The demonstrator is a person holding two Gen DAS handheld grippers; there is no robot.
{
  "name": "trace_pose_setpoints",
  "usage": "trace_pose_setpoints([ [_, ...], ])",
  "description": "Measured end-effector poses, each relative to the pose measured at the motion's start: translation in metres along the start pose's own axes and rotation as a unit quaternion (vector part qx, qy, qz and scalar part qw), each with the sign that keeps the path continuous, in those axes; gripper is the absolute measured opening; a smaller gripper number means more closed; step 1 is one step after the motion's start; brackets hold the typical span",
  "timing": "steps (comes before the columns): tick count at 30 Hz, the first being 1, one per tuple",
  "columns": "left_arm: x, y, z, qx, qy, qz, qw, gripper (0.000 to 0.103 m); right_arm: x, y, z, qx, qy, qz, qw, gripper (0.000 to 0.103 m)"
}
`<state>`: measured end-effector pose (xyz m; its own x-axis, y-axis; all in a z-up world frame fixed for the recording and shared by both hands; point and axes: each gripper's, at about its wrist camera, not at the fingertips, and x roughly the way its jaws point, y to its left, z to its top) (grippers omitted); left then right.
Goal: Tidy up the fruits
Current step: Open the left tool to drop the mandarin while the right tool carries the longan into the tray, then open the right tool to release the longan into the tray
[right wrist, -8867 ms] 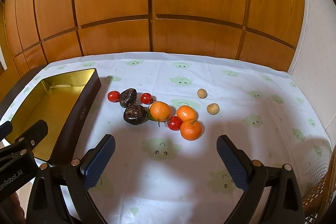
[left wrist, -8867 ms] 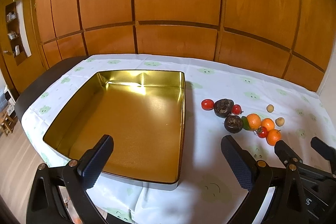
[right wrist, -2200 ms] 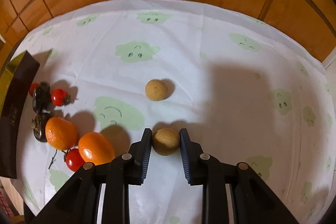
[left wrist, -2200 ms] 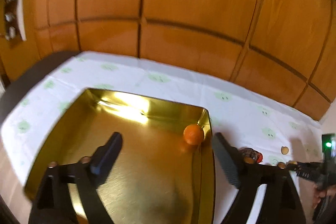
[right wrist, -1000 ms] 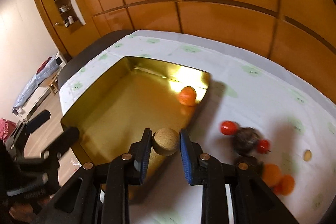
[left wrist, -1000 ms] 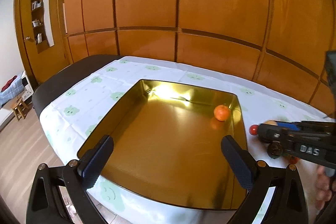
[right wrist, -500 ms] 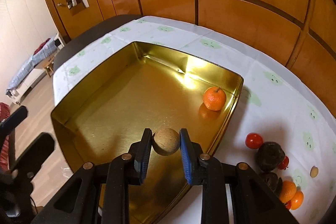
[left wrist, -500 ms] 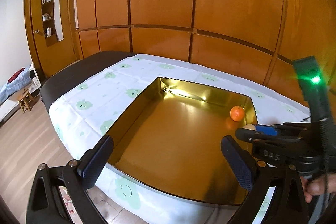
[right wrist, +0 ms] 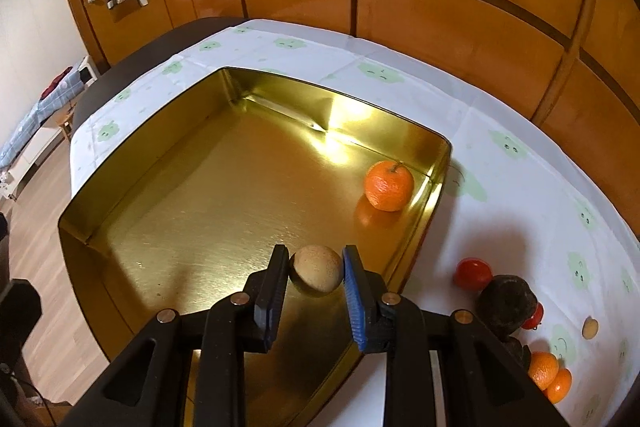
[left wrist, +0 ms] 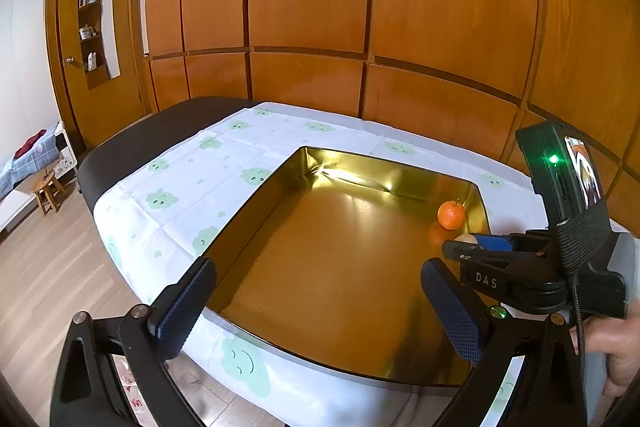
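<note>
Fruits are split between two places: one orange (right wrist: 389, 185) already lies in the gold tin tray (right wrist: 168, 163), near its far right corner, while the rest sit outside on the table (right wrist: 500, 187) to the tray's right, namely a red tomato (right wrist: 473, 273), a dark wrinkled fruit (right wrist: 506, 301), a small tan fruit (right wrist: 590, 327) and two more oranges (right wrist: 548, 373).

Going left to right, the left hand-held gripper (left wrist: 320, 311) hangs at the tray's near edge with its jaws spread wide and nothing between them. The right hand-held gripper (right wrist: 316, 291) is clamped narrowly on a round tan fruit (right wrist: 316, 269), held over the tray floor close to the right wall.

The relation that counts: the tan fruit sits directly above the tray's floor, pointing down toward it, with the orange farther ahead and to the right, well apart. Being round, it has no long axis to align. The right hand is plainly the nearer one; letting go here would likely drop the fruit inside, though it may roll.

Readable writing: "DAS" (left wrist: 486, 280) on the right gripper's body, seen from the left wrist view. Nothing else is legible.
</note>
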<state>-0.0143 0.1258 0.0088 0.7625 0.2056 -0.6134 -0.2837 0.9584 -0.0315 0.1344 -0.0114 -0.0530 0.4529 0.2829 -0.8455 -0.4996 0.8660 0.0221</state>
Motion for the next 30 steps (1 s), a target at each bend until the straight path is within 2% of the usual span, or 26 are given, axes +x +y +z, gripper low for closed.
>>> trace_pose_setpoints([
  [4,-0.001,-0.002,-0.001,0.003,0.0,-0.001,1.0,0.103,-0.003,-0.007,-0.003,0.02,-0.006,0.0,1.0,0.032],
  [14,-0.004,-0.007,-0.001,0.008,-0.001,-0.003,1.0,0.103,-0.024,-0.018,-0.01,0.055,-0.034,0.008,0.998,0.032],
  [24,-0.007,-0.017,-0.002,0.022,-0.001,-0.013,0.9997,0.103,-0.067,-0.029,-0.023,0.064,-0.088,-0.018,0.994,0.032],
  [30,-0.009,-0.027,-0.003,0.037,-0.001,-0.023,0.9991,0.103,-0.084,-0.042,-0.034,0.068,-0.1,-0.028,0.992,0.032],
])
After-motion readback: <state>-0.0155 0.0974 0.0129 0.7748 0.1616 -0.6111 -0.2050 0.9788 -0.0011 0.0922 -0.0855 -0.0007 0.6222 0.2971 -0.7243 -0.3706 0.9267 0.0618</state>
